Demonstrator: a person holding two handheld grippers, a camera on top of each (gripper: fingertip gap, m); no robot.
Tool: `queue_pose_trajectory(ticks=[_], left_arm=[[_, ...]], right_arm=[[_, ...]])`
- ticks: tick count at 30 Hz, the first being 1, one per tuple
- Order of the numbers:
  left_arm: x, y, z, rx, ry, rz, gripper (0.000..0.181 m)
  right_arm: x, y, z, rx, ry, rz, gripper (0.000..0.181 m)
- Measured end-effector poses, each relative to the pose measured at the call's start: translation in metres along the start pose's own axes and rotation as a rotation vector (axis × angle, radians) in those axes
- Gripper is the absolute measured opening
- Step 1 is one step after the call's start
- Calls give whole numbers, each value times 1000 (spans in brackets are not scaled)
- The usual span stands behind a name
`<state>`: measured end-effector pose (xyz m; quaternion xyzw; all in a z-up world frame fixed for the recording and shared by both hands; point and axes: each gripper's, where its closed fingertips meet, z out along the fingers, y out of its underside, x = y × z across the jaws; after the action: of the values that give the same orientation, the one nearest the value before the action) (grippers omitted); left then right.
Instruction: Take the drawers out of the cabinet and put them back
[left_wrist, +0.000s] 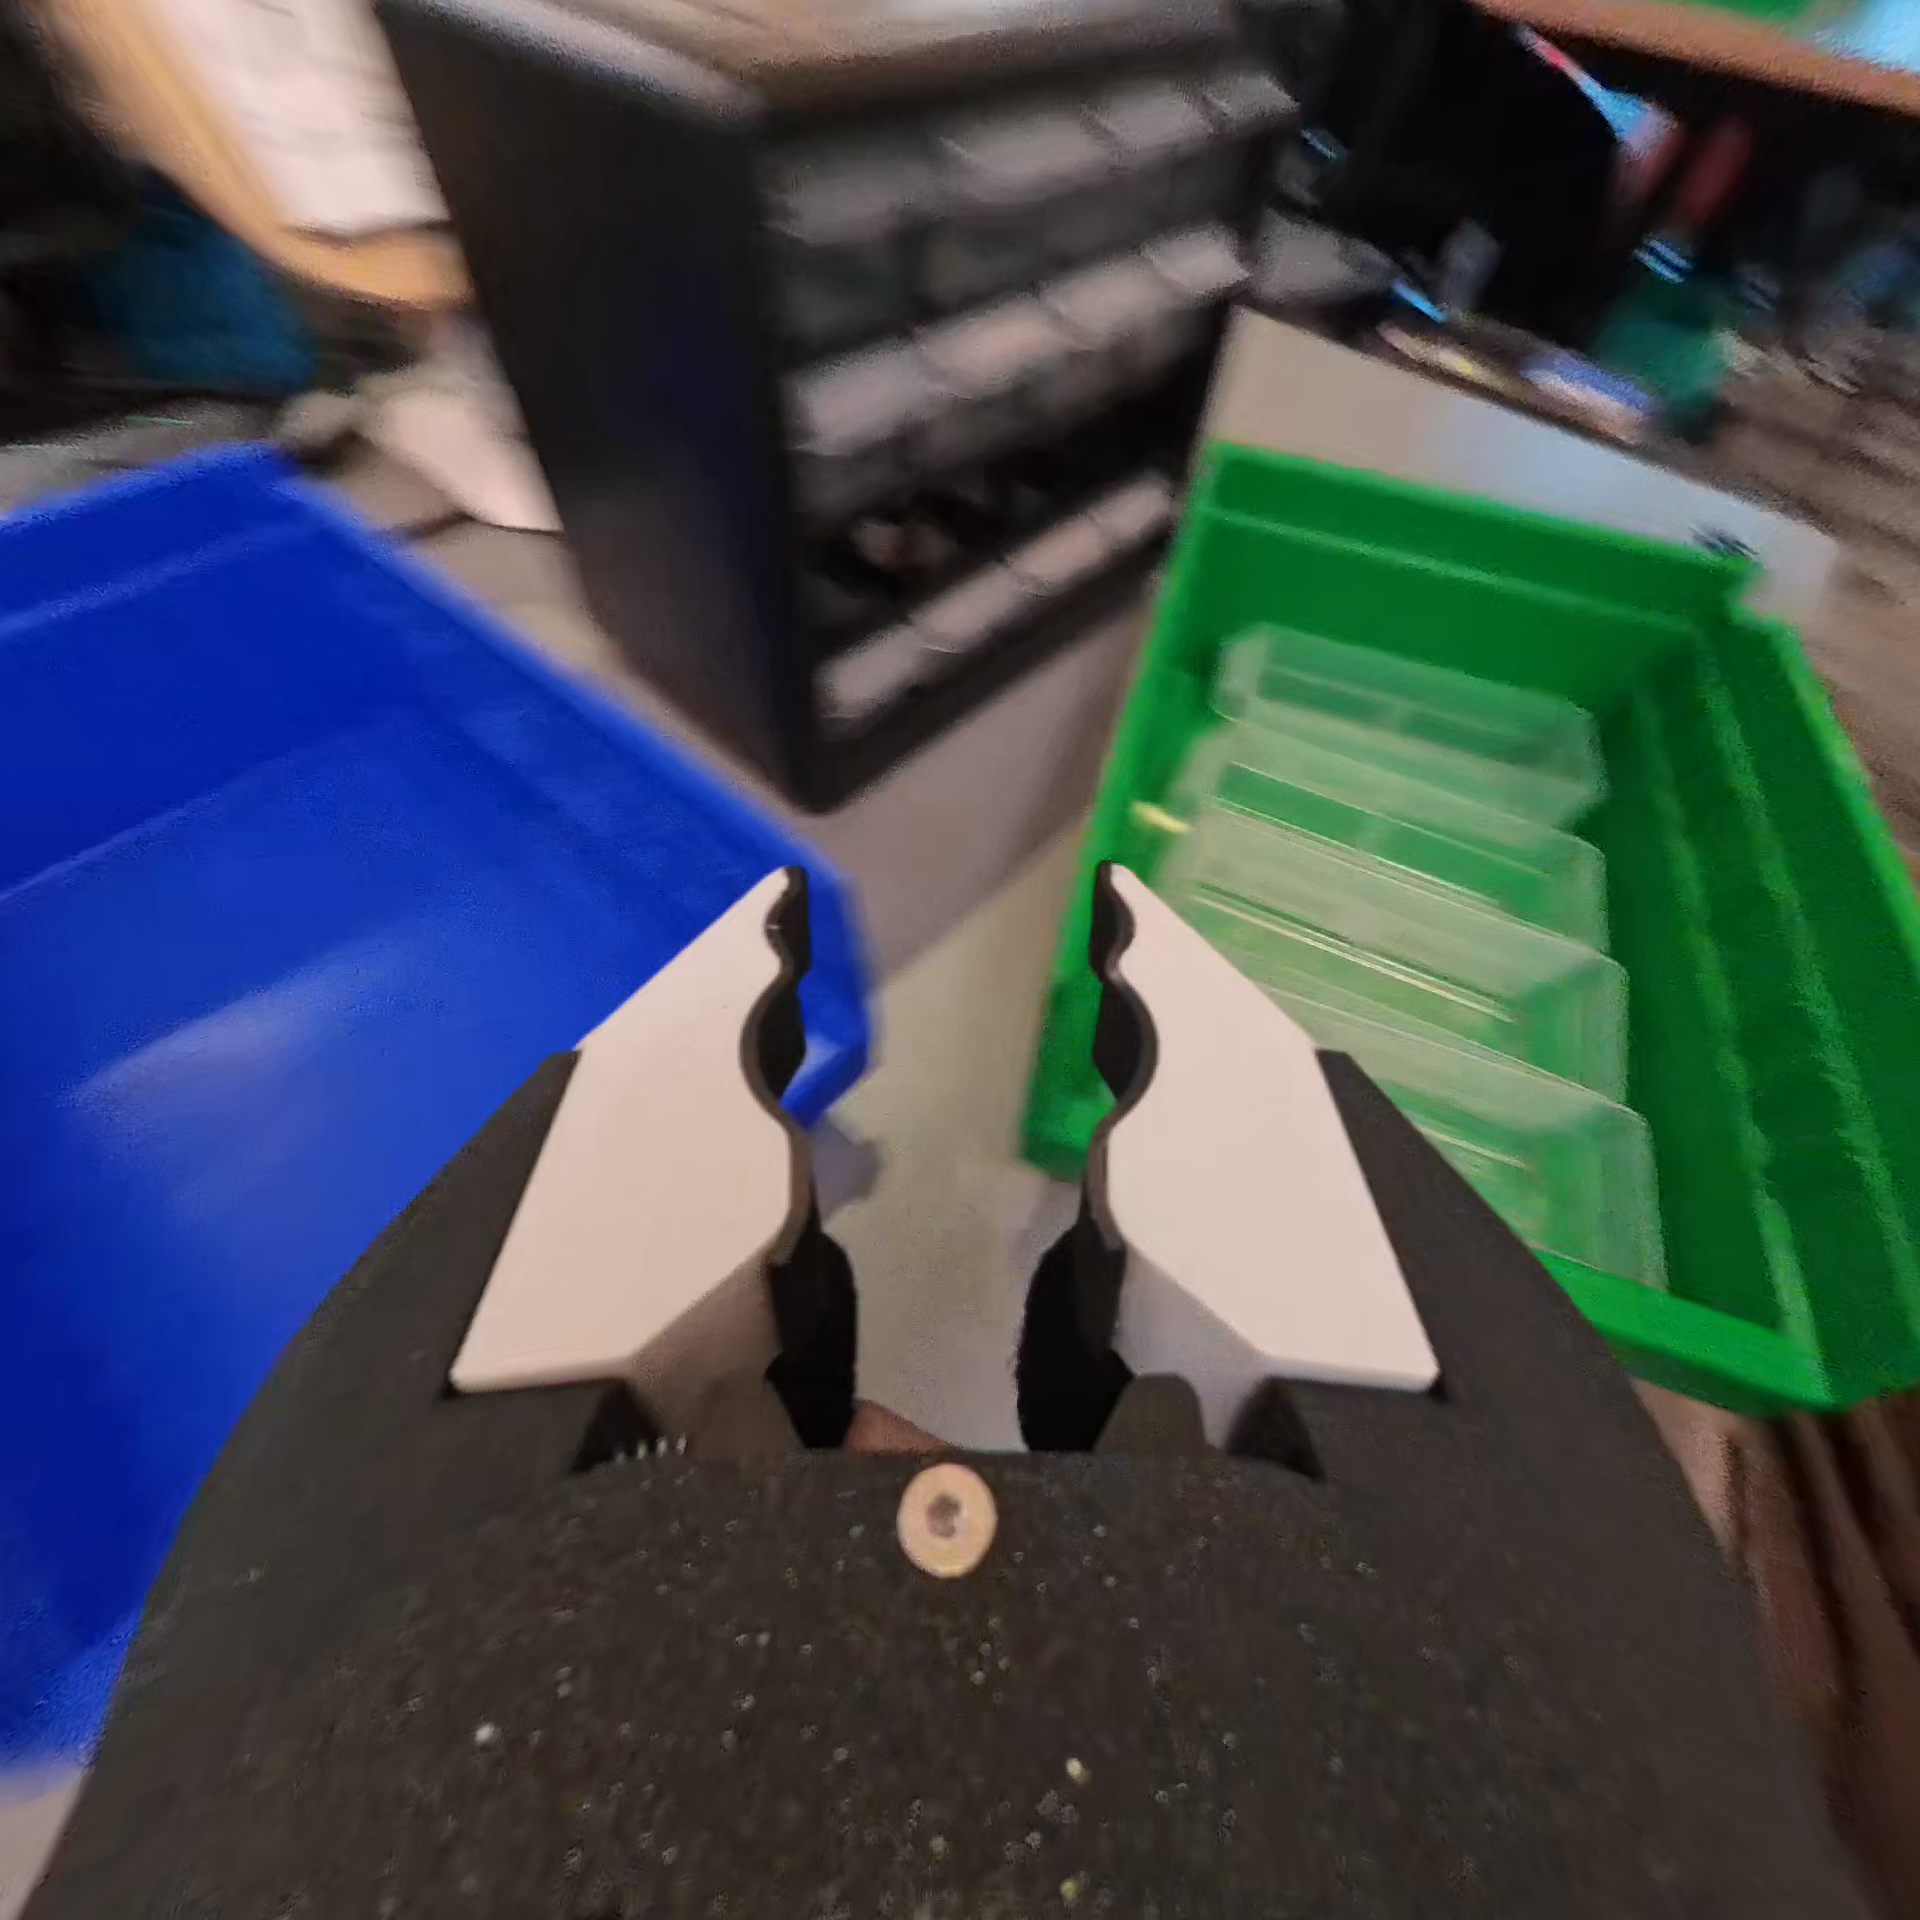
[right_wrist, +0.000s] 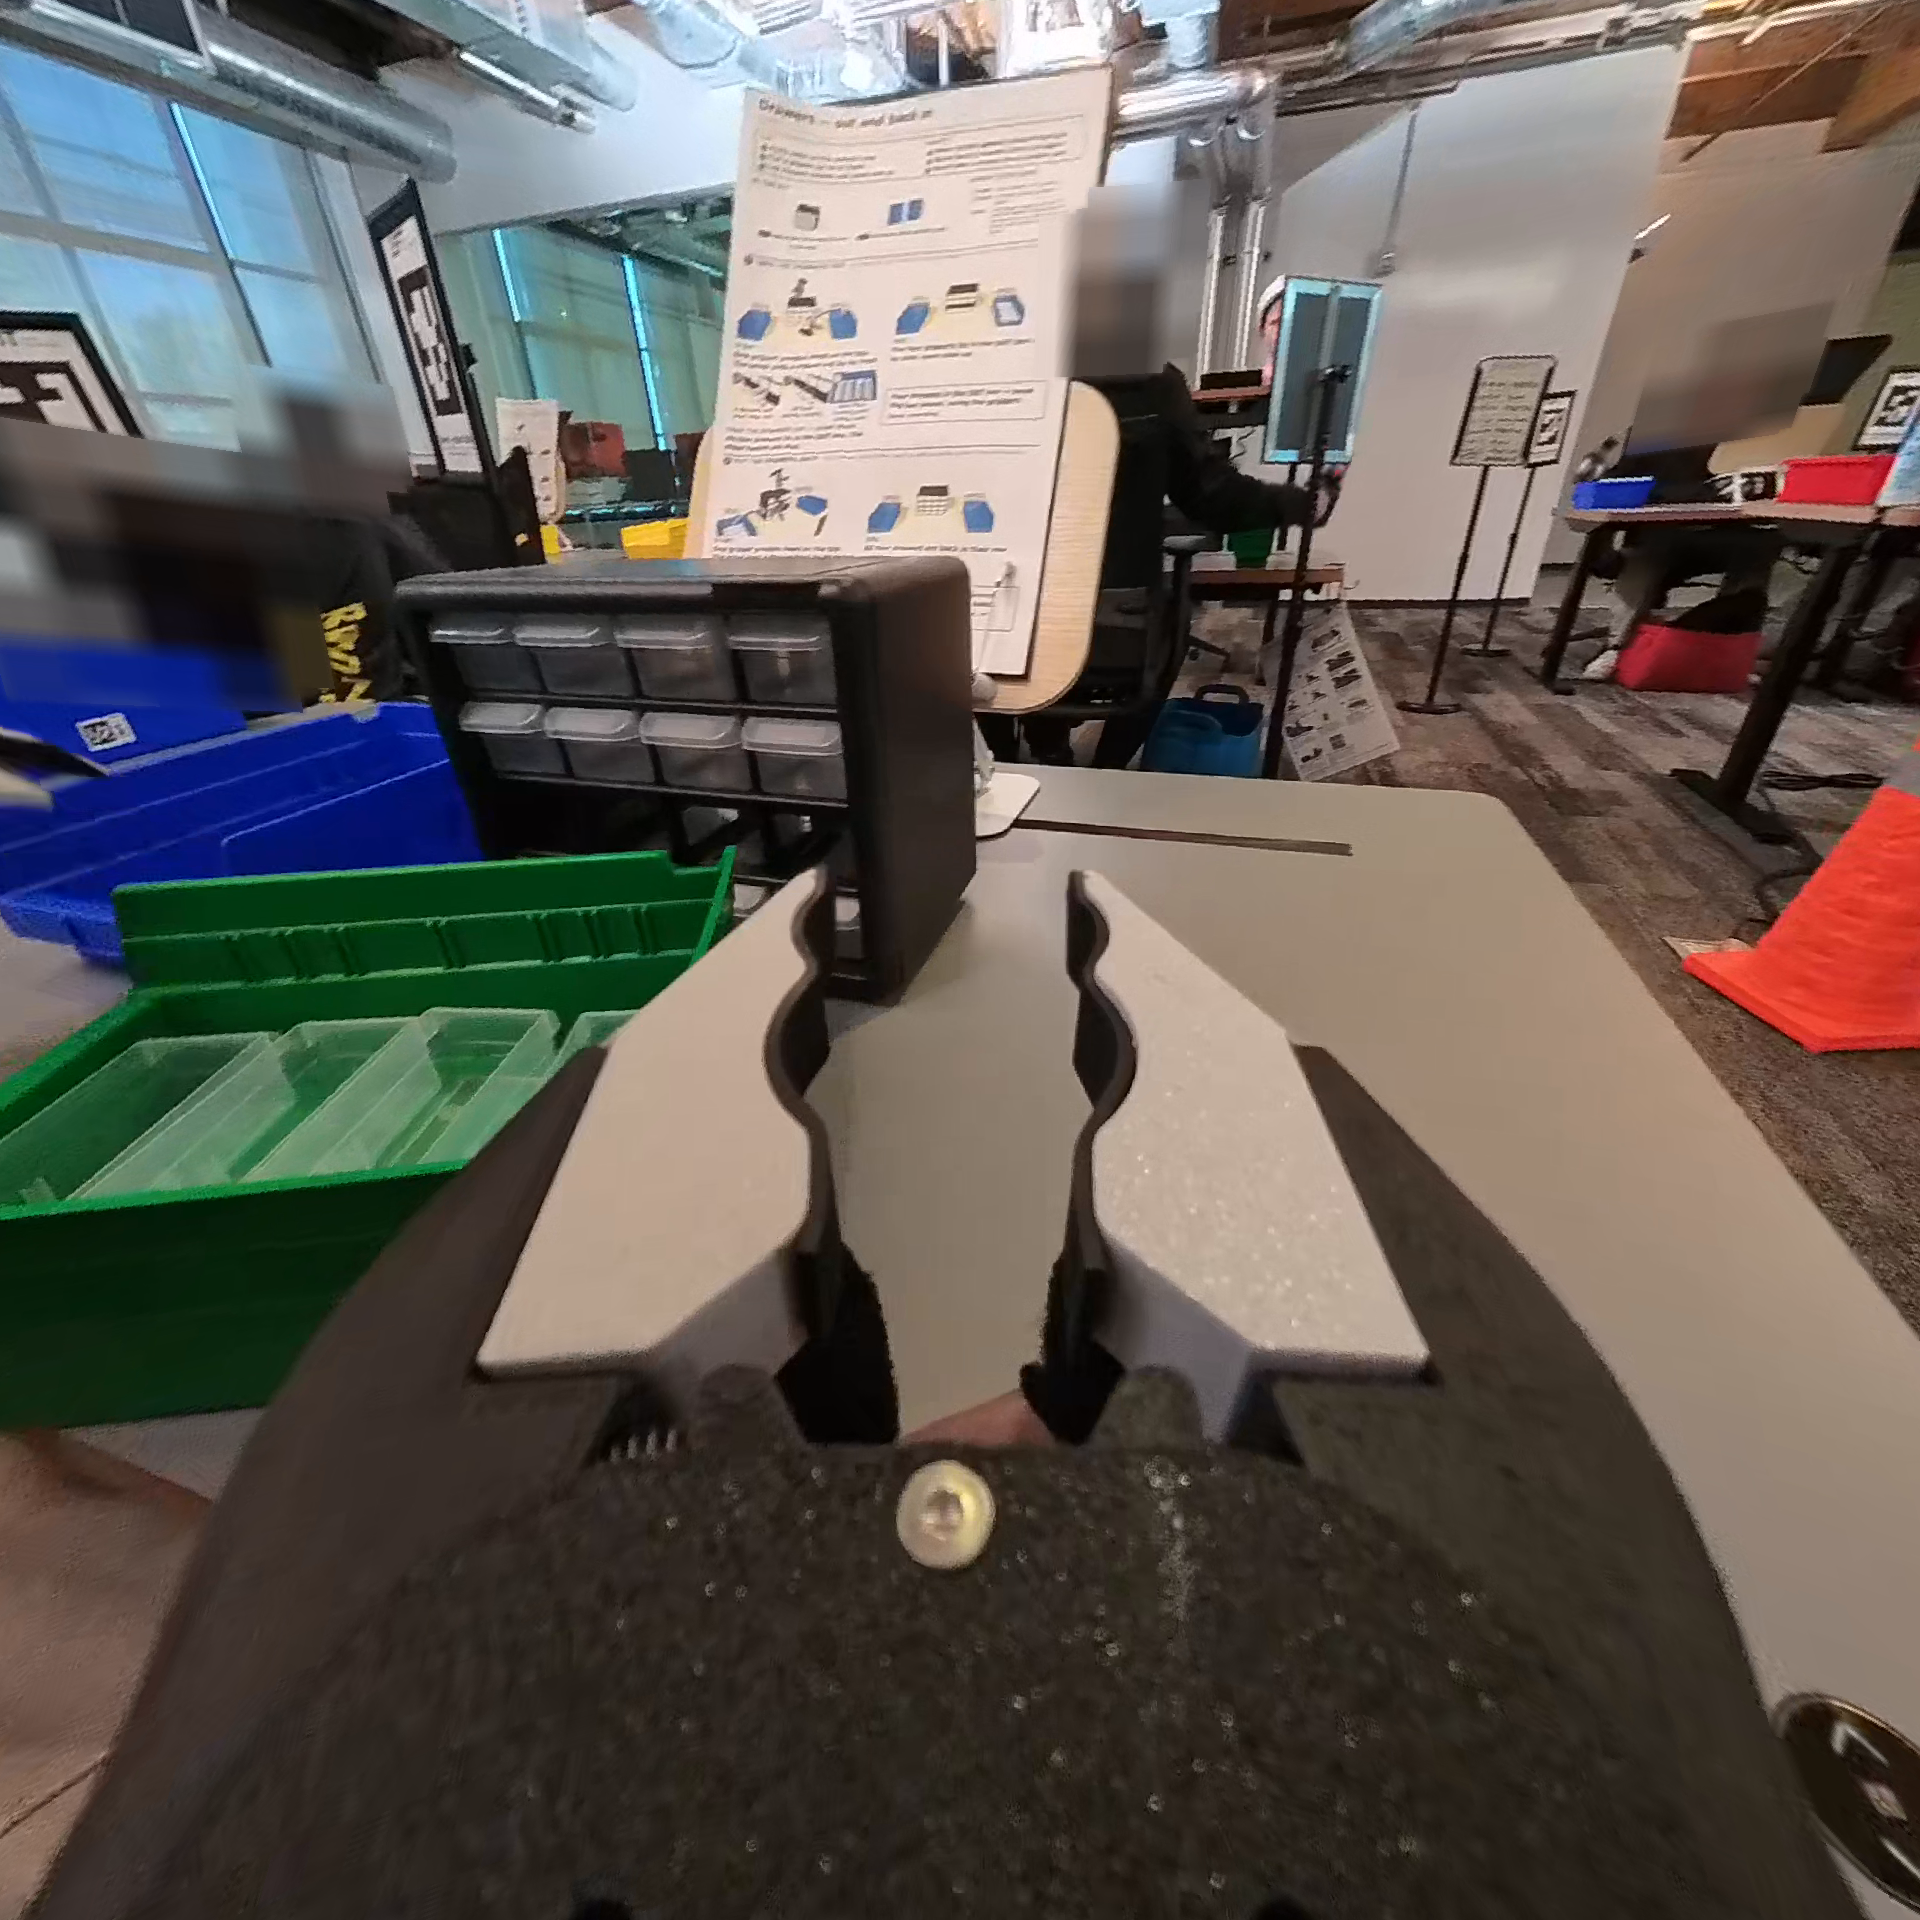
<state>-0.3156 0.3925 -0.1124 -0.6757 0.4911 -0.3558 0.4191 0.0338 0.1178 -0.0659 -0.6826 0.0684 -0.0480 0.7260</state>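
On the grey table (right_wrist: 1351, 1039), the black plastic drawer cabinet (right_wrist: 914, 748) stood at the back. Before it, the green plastic bin (left_wrist: 1455, 582) lay right of the blue plastic bin (left_wrist: 312, 779), with clear plastic drawers (left_wrist: 1403, 862) side by side inside it.
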Motion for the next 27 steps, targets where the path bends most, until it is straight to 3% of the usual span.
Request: queue_pose_trajectory(ticks=[3,5,8,12,13,15,16,18,22,27], left_arm=[[-100,29,-66,-21,-501,-62,55],[-137,61,-94,-81,-673,-117,54],[-161,92,-94,-105,-708,-218,55],[-192,100,-74,-45,-664,-364,47],[-198,103,-70,-49,-654,-376,41],[-196,105,-59,-76,-609,-346,5],[-197,106,-60,-92,-641,-320,3],[-191,108,-65,-123,-670,-292,3],[-173,114,-93,-3,-686,-438,2],[-152,117,-132,127,-740,-487,3]], right_arm=[[-13,7,6,-23,-40,-5,43],[-25,10,10,-34,-68,-22,43],[-47,14,16,-54,-113,-73,44],[-86,12,23,-59,-201,-95,44],[-97,11,25,-66,-230,-85,44],[-122,9,30,-106,-315,-69,42],[-132,10,33,-137,-345,-76,42],[-145,14,42,-210,-352,-104,42],[-188,18,60,-326,-447,-54,42],[-249,20,79,-369,-563,-84,42]])
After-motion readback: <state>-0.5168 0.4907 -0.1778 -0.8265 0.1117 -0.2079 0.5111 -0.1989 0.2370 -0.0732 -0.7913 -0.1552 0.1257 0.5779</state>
